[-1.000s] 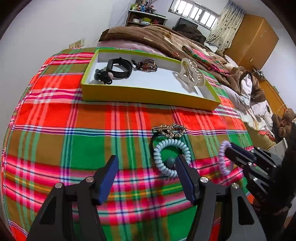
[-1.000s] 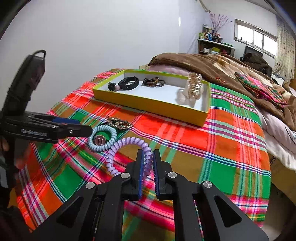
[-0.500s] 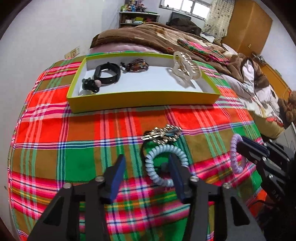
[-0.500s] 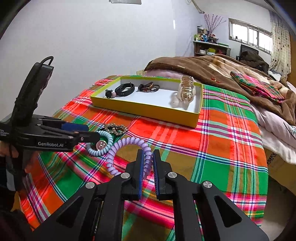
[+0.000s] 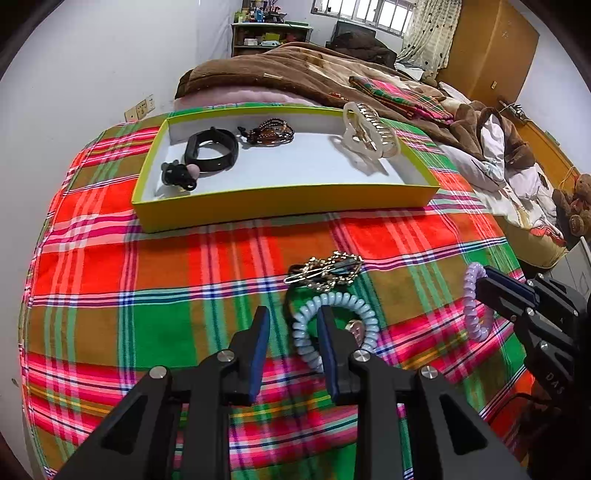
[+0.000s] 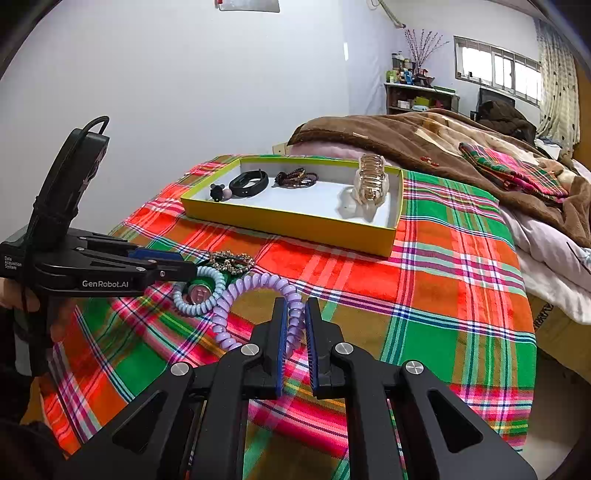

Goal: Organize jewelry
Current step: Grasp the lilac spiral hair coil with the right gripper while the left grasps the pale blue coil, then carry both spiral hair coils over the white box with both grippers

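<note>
The left gripper [image 5: 291,332] is closing its jaws on the blue coil tie [image 5: 334,328] lying on the bed [image 5: 110,288] — one finger inside the ring, no squeeze visible yet. The right gripper [image 6: 294,328] is holding the purple coil tie [image 6: 255,295] in narrow jaws. Next, probably: finishing the pinch, lifting — then carrying both to the yellow tray [image 5: 280,206], beside the gold clip [image 5: 325,271].

Both views are bright and evenly lit, with daylight coming from the window [image 5: 364,13] at the far end of the room. Shadows are soft. The fisheye lens bends straight lines strongly near the edges, and the corners are black. Focus is mostly sharp.
</note>
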Demonstrator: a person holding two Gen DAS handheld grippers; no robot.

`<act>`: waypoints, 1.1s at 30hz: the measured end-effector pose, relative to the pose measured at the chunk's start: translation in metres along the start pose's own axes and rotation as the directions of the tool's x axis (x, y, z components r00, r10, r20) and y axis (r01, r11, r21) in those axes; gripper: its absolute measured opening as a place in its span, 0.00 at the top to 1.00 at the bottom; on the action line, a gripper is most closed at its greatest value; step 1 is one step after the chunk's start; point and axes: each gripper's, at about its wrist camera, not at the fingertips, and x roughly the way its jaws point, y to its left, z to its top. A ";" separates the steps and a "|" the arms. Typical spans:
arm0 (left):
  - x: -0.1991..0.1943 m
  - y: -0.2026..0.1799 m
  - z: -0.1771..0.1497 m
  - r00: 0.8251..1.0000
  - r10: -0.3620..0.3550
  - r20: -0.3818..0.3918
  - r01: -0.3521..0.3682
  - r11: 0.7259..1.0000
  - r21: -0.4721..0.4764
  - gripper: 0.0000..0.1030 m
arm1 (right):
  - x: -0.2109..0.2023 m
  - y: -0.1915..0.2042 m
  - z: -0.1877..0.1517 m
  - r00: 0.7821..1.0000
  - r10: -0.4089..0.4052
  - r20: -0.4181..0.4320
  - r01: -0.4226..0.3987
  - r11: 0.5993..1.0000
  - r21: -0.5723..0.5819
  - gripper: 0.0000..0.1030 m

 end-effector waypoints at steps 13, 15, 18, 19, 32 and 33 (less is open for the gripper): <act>0.010 -0.018 -0.003 0.997 0.072 -0.029 -0.069 0.992 0.110 0.73 | 0.001 -0.002 0.000 1.000 0.001 0.002 -0.001 1.000 0.008 0.91; 0.009 -0.021 -0.003 0.997 0.073 -0.029 -0.069 0.990 0.124 0.73 | 0.002 -0.003 0.001 1.000 -0.001 0.003 0.001 1.000 0.010 0.91; 0.009 -0.025 -0.005 0.997 0.070 -0.030 -0.065 0.985 0.158 0.78 | 0.001 -0.002 0.002 1.000 -0.004 0.005 0.004 1.000 0.012 0.91; 0.008 -0.027 -0.006 0.997 0.065 -0.032 -0.059 0.984 0.166 0.82 | 0.001 -0.002 0.002 1.000 -0.005 0.006 0.005 1.000 0.013 0.91; -0.003 -0.023 -0.010 0.999 0.046 0.014 -0.048 0.990 0.134 0.90 | -0.004 -0.002 0.001 1.000 -0.019 0.014 0.019 1.000 0.024 0.91; -0.005 -0.022 -0.010 0.999 0.043 0.020 -0.045 0.990 0.132 0.90 | -0.004 -0.002 0.001 1.000 -0.020 0.014 0.020 1.000 0.025 0.91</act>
